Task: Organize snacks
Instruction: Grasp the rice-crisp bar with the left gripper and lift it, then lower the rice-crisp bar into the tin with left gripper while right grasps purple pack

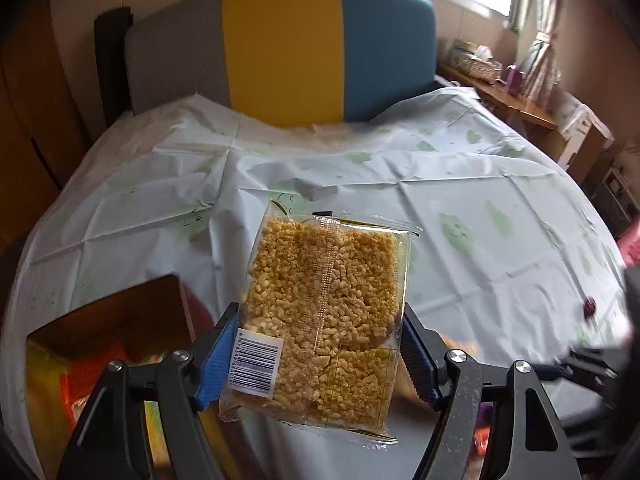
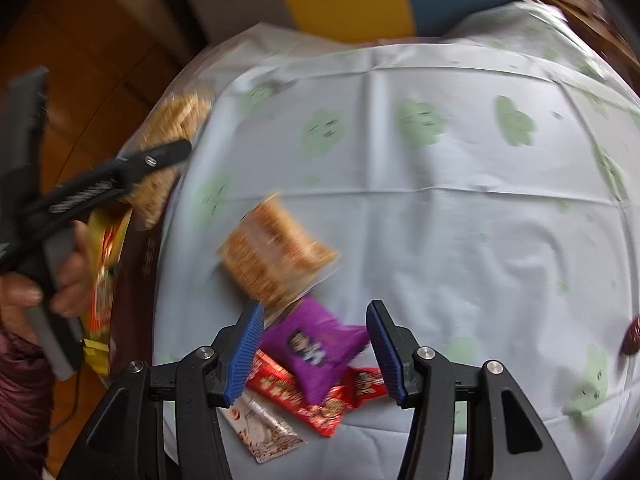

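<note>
You are working over a sheet (image 1: 460,184) with green blobs, a grey, yellow and blue headboard (image 1: 280,52) behind it. Your left gripper (image 1: 316,344) is clamping a rice cake pack (image 1: 324,312) above the sheet, beside a box (image 1: 120,320). Only the right view is showing another rice cake (image 2: 276,256), a purple packet (image 2: 316,344) and red wrappers (image 2: 316,404) on the sheet, with your right gripper (image 2: 316,348) hovering half open over the packet, gripping nothing.

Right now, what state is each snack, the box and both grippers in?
Puffed rice cake pack: sealed, held off the table.
Left gripper: shut on that pack.
Right gripper: open, empty, above the purple packet.
Purple packet: sealed, lying on red packets.
Second rice cake pack: lying on the tablecloth, blurred.
Box: open, snacks inside.
</note>
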A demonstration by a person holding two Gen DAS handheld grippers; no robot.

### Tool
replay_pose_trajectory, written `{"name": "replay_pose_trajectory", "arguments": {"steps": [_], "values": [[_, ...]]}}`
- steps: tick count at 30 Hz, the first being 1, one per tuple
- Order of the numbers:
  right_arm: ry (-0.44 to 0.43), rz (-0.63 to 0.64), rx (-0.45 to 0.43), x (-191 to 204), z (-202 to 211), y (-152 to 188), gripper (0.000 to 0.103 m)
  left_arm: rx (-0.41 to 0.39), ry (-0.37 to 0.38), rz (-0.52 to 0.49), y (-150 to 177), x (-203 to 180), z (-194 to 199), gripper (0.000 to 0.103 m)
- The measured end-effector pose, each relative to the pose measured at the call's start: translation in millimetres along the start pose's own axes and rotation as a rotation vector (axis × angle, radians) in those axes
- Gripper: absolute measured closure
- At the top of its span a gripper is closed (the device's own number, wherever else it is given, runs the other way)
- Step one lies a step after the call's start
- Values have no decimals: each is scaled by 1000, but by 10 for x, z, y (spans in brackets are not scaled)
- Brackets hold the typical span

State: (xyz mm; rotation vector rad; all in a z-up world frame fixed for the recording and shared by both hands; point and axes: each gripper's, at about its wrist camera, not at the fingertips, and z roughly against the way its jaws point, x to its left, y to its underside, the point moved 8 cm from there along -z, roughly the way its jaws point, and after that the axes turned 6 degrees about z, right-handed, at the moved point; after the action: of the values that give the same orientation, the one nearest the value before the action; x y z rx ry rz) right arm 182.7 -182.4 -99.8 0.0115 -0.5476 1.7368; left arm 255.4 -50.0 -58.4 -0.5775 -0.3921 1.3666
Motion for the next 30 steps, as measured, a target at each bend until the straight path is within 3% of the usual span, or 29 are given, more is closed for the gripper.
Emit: {"name": "replay_pose_trajectory", "arguments": {"steps": [1, 4, 7, 12, 17, 21, 26, 30], "values": [[17, 38, 21, 51, -51, 33, 43, -5, 6, -7, 87, -29, 97, 28], [121, 139, 38, 107, -151, 83, 43, -17, 33, -25, 241, -115, 240, 28], [146, 196, 28, 146, -160, 90, 45, -20, 49, -24, 447, -158, 441, 28], [184, 114, 38, -49, -144, 128, 45, -19, 88, 38, 684, -123, 642, 28], [150, -47, 28, -295, -73, 119, 44, -12, 125, 99, 891, -3, 795, 28], [100, -118, -32, -381, 58, 52, 43, -13, 115, 133, 1062, 147, 922, 28], [66, -62, -53, -240, 109, -6, 43, -23, 92, 180, 1183, 397, 1052, 28], [127, 48, -9, -93, -15, -4, 43, -30, 69, 238, 1279, 639, 1125, 28]]}}
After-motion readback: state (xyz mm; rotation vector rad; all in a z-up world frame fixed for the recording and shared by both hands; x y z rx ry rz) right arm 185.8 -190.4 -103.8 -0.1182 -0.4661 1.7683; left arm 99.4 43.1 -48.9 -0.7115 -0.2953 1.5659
